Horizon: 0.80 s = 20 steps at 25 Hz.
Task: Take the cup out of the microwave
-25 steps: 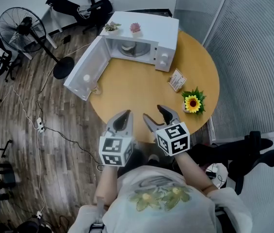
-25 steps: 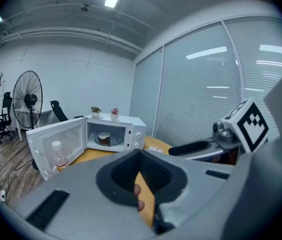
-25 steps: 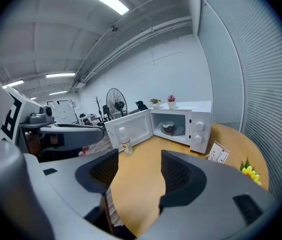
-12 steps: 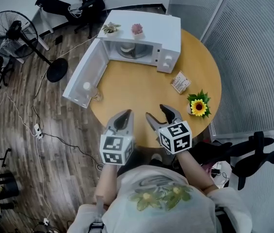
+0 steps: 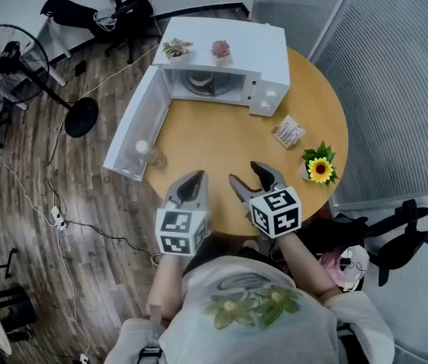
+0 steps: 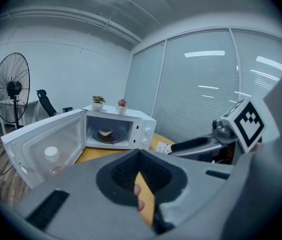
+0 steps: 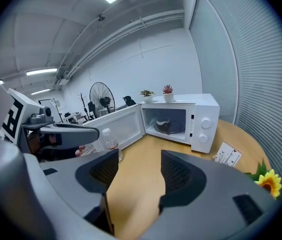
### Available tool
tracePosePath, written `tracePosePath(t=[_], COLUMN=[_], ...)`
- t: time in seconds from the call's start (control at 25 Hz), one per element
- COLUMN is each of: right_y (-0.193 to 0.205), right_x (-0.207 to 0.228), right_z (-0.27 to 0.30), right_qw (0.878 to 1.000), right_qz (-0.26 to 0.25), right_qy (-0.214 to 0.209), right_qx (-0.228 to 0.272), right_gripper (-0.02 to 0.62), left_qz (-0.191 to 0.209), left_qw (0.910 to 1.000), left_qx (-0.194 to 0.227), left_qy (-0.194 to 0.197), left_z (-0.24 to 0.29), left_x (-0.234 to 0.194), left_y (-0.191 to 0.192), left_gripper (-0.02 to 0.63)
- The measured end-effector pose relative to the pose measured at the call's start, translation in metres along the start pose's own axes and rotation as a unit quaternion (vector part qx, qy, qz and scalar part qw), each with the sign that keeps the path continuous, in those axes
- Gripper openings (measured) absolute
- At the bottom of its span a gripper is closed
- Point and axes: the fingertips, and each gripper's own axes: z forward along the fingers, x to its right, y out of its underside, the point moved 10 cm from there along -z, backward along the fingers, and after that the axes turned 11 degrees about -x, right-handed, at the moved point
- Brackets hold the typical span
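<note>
From overhead, we hold our left gripper [image 5: 189, 186] and right gripper [image 5: 248, 179] over the near edge of the round table [image 5: 214, 139]. Both are well apart from the microwave [image 5: 244, 48], whose door [image 5: 134, 131] stands wide open. The cup [image 5: 201, 80] sits inside on the turntable, untouched, so we judge the reach has not begun.

Along the left gripper's jaws, we see them pressed together on nothing, with only a sliver of tabletop showing beneath. The cup [image 6: 106, 134] lies far ahead in the cavity.

Along the right gripper's jaws, we find them spread, with bare table between and the cup [image 7: 164, 126] beyond. Next, we think, the right gripper should cross the table, enter the cavity level, and straddle the cup before closing.
</note>
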Motion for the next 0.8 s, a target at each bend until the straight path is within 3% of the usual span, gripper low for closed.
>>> tracePosePath(t=[0.4,0.8], right_y=[-0.007,-0.028], right_x=[-0.027,-0.022], right_z=[0.032,0.049], right_qw=[1.000,1.000], right_qz=[0.018,0.018], right_qy=[0.003,0.006], right_qx=[-0.003,0.006], right_gripper=[0.259,0.258], left_qz=[0.019,0.008], left_qw=[0.9994,0.9990], left_qx=[-0.010,-0.026], left_qy=[0.026,0.035], left_z=[-0.002,0.010], left_x=[-0.046,-0.060], left_y=[0.002,0.004], left_gripper=[0.002,0.002])
